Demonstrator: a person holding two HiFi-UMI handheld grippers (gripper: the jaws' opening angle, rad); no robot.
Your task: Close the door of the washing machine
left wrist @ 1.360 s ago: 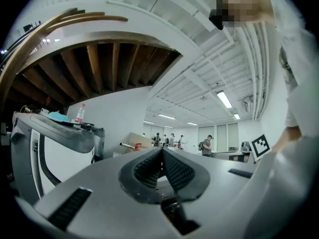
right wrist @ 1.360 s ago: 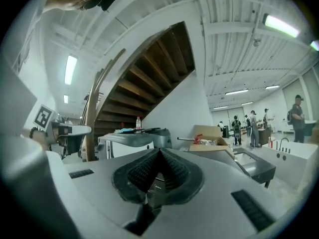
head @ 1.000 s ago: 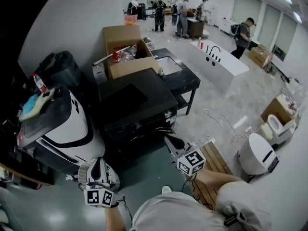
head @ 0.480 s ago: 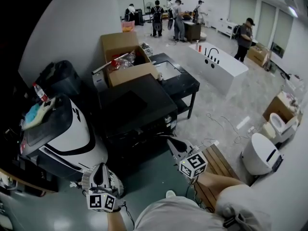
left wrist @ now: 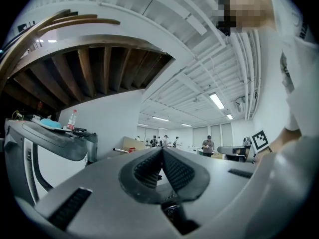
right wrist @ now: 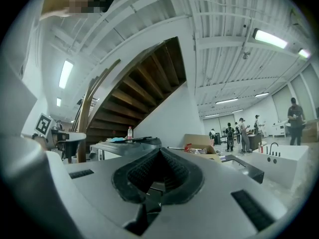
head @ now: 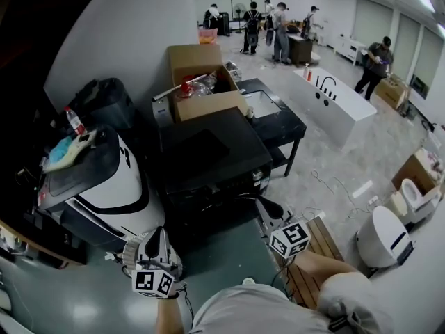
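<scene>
The washing machine [head: 104, 190] is a white body with a dark top and stands at the left of the head view. A water bottle [head: 74, 121] and a blue cloth [head: 60, 149] lie on it. I cannot make out how its door stands. My left gripper [head: 158, 235] hovers low just right of the machine's front, shut and empty. My right gripper [head: 267, 205] is shut and empty in front of a black cabinet [head: 208, 152]. The left gripper view shows the washing machine [left wrist: 50, 143] to the left of the shut left gripper [left wrist: 162, 154]. In the right gripper view it [right wrist: 124, 146] lies beyond the shut right gripper [right wrist: 159, 154].
Behind the cabinet stand an open cardboard box [head: 205, 82] and a black table with a sink [head: 271, 113]. A white bathtub [head: 334, 96], a toilet [head: 411, 193] and a wooden pallet [head: 321, 245] are to the right. Several people stand at the far end of the room.
The head view has swung a little, so the whole scene sits further right in the frame. Both grippers stay shut and keep nearly the same places.
</scene>
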